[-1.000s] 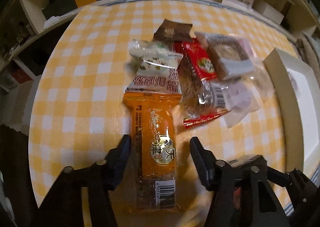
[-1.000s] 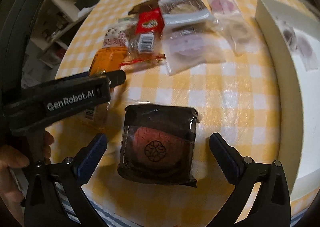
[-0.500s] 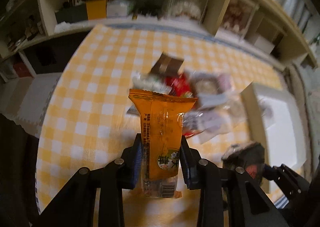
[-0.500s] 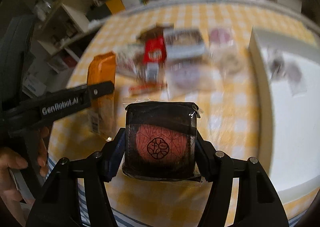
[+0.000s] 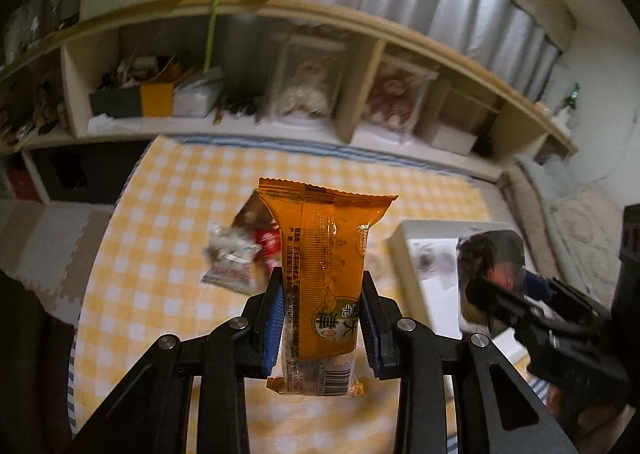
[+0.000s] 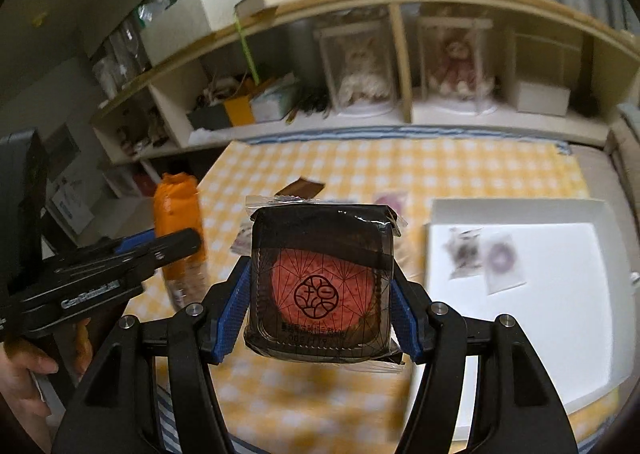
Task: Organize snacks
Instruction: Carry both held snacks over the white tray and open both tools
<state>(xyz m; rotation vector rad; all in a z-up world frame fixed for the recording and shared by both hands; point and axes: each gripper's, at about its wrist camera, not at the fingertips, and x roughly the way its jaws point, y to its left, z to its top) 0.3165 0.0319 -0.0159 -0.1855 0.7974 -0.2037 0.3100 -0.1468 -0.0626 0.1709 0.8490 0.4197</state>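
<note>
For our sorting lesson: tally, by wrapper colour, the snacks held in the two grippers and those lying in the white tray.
Orange packet: 1
Black packet: 1
Clear packets, in the white tray: 2
Total: 4

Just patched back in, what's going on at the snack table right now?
Both grippers are loaded. The left gripper is shut on an orange snack packet, and the right gripper is shut on a dark boxed pastry; both are held above the checked tablecloth. The white tray holds two small packets already, with more snacks piled on the cloth.
</note>
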